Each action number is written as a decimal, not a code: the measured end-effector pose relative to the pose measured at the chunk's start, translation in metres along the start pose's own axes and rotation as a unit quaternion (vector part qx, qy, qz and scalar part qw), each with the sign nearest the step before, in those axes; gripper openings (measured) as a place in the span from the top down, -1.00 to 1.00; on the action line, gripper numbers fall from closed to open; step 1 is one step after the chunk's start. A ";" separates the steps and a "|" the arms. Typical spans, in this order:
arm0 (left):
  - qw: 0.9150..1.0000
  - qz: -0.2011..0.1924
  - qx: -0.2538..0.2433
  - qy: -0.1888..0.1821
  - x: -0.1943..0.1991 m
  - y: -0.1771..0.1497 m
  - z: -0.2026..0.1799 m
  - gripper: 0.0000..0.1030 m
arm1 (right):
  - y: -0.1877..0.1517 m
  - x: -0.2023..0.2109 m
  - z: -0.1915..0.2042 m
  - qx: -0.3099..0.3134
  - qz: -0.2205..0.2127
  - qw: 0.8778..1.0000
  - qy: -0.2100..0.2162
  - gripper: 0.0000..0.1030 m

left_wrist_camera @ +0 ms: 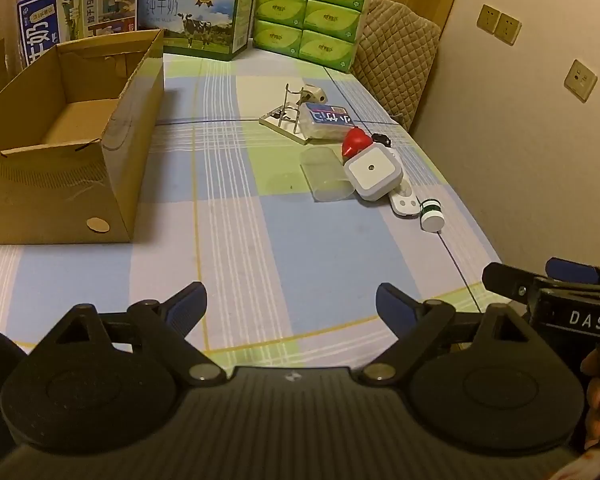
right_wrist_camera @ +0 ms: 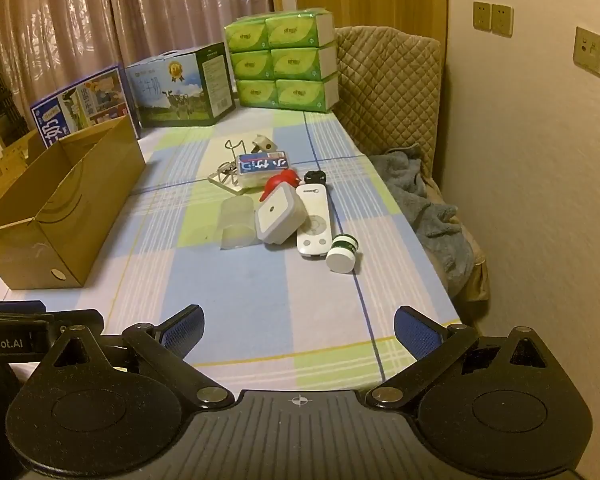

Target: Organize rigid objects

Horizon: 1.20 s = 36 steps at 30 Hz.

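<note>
On the table's left I see the empty cardboard box (left_wrist_camera: 60,132); my left gripper (left_wrist_camera: 291,304) and right gripper (right_wrist_camera: 299,330) hover released, near edge. Right of centre: clear tub (right_wrist_camera: 238,222), white remote (right_wrist_camera: 315,222), small bottle (right_wrist_camera: 341,255). Bottle judged light, stiff, rollable; grip across its cap.

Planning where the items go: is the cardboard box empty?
Apparently empty: the cardboard box is open-topped, and its visible floor is bare; the near corner is hidden.
</note>
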<state>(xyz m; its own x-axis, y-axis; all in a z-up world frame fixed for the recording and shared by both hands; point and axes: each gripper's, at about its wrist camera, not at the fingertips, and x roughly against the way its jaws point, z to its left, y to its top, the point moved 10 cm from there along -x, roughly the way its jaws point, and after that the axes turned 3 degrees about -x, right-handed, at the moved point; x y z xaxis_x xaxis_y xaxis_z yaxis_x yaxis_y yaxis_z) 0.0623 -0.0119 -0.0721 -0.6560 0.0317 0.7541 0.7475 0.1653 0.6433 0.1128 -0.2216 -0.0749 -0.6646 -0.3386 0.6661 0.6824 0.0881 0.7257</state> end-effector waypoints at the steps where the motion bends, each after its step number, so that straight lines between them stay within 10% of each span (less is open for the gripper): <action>1: 1.000 -0.001 -0.002 0.001 0.000 -0.001 0.000 -0.72 | 0.000 0.000 0.000 0.000 0.000 1.000 0.000 -0.92; 36: 1.000 -0.004 0.000 0.001 0.002 0.003 -0.002 -0.72 | -0.001 0.000 -0.003 -0.001 0.002 1.000 0.000 -0.92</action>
<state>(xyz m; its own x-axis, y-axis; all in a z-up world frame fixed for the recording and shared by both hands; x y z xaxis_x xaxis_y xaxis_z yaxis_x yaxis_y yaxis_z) 0.0637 -0.0135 -0.0687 -0.6613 0.0294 0.7496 0.7427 0.1664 0.6486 0.1132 -0.2241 -0.0759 -0.6617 -0.3379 0.6693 0.6861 0.0869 0.7223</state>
